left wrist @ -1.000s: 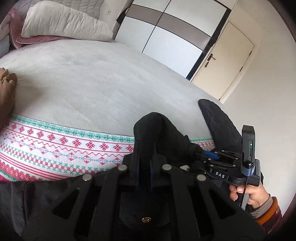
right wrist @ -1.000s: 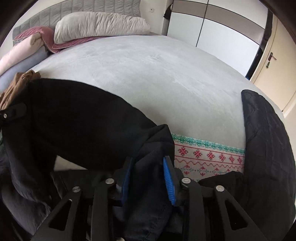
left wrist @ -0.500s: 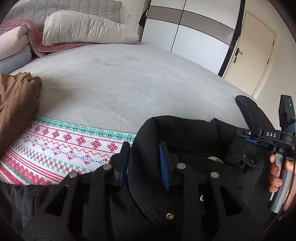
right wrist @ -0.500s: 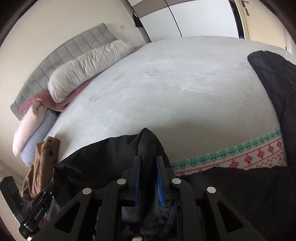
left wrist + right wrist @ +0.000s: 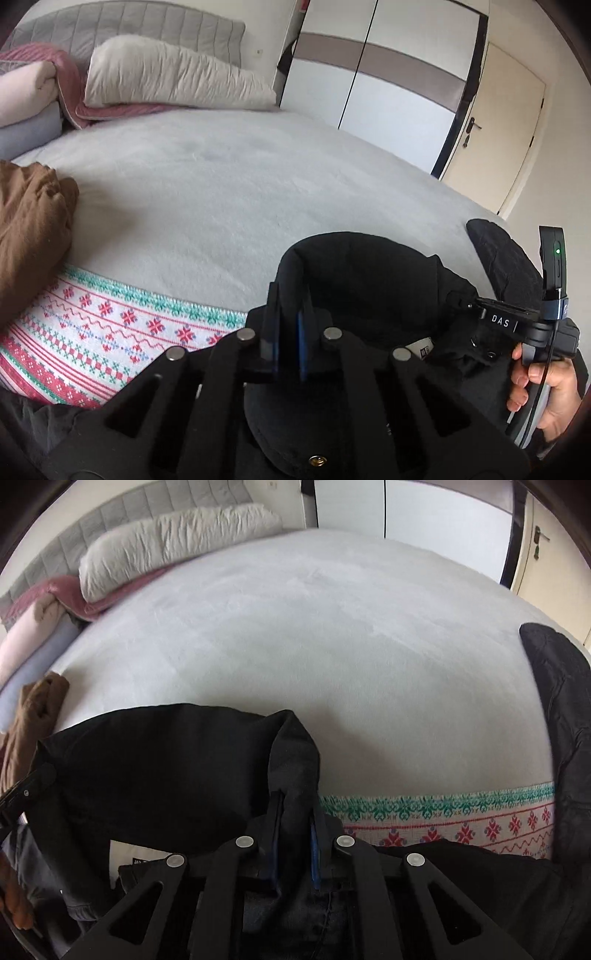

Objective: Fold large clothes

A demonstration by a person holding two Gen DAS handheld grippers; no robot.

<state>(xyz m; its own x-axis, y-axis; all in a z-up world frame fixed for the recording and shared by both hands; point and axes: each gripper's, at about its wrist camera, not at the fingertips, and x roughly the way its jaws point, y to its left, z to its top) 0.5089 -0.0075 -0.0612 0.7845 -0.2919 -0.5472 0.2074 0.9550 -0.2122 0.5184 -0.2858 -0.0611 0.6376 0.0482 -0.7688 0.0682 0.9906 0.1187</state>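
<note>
over the bed (image 5: 229, 192), we hold the black jacket (image 5: 369, 280) collar between us; left gripper (image 5: 286, 332) and right gripper (image 5: 295, 834) jaws both clamped on its rim, having just closed.

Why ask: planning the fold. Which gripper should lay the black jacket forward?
Probably right: the right gripper, jaws just closed on the black jacket, faces bare bed; the left gripper, likewise just closed, sits nearer the brown garment.

A home bedroom. A wide bed (image 5: 229, 192) with a padded headboard (image 5: 147, 26) and pillow (image 5: 173, 79); a sliding wardrobe (image 5: 376, 81) beside a door (image 5: 506, 125)
</note>
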